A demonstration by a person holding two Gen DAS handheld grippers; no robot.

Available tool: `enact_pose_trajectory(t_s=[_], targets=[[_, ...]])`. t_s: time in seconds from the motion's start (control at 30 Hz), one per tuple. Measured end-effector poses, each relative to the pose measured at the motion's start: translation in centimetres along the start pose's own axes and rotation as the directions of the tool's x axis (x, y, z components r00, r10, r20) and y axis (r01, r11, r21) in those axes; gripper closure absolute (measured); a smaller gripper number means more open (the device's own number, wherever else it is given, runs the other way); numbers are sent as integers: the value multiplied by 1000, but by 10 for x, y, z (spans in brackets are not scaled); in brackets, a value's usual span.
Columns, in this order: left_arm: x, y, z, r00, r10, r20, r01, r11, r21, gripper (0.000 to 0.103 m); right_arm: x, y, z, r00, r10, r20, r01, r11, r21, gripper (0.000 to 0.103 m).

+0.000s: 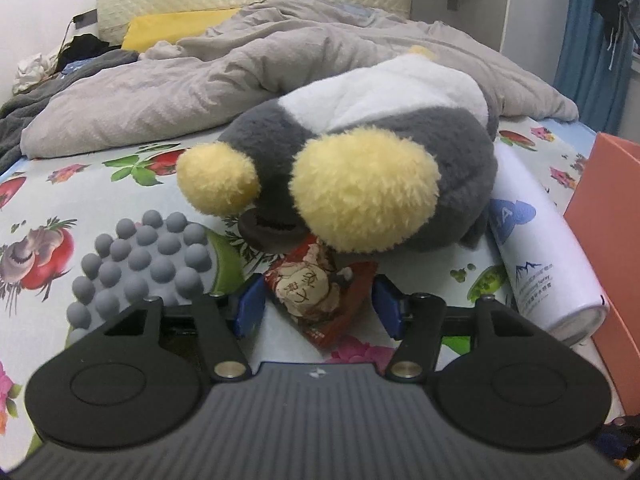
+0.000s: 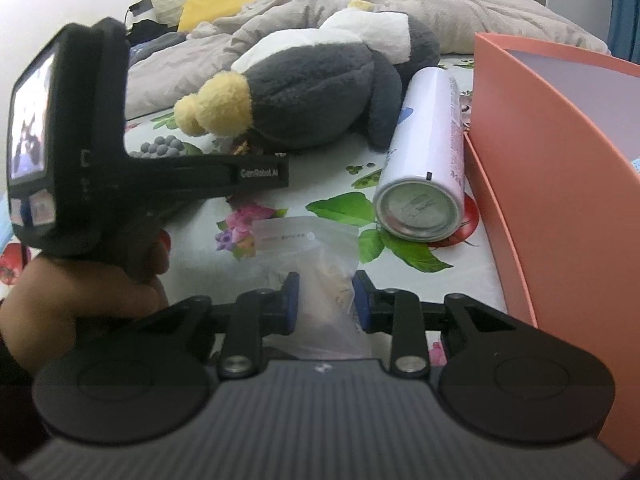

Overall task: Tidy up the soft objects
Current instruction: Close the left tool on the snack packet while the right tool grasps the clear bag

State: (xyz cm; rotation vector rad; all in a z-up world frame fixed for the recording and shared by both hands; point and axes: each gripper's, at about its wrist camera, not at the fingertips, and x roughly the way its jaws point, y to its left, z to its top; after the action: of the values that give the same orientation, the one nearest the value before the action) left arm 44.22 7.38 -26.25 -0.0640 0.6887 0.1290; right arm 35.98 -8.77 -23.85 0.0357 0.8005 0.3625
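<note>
A grey, white and yellow plush penguin lies on the bed, its yellow feet toward me; it also shows in the right wrist view. My left gripper is open, with a red snack packet lying between its blue pads, just below the plush's feet. My right gripper is open around a clear plastic zip bag lying flat on the sheet. The left gripper's body and the hand that holds it fill the left of the right wrist view.
A white spray can lies beside the plush, also seen in the left wrist view. An orange box stands at the right. A rumpled grey duvet, a yellow pillow and the headboard lie behind.
</note>
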Motion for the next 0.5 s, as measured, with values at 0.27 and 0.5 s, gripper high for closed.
enact_pose_trajectory(t_s=[0.27,0.5], targets=[[-3,4,0,1000,2,-5,-2,1000,-8,63,-3,-1,-2,1000,-12,1,12,1000,0,72],[-21,6,-3,999,-37,-25,36,998,-47,66,-14,0,-2,1000,-20,7,20,1000,-10,72]])
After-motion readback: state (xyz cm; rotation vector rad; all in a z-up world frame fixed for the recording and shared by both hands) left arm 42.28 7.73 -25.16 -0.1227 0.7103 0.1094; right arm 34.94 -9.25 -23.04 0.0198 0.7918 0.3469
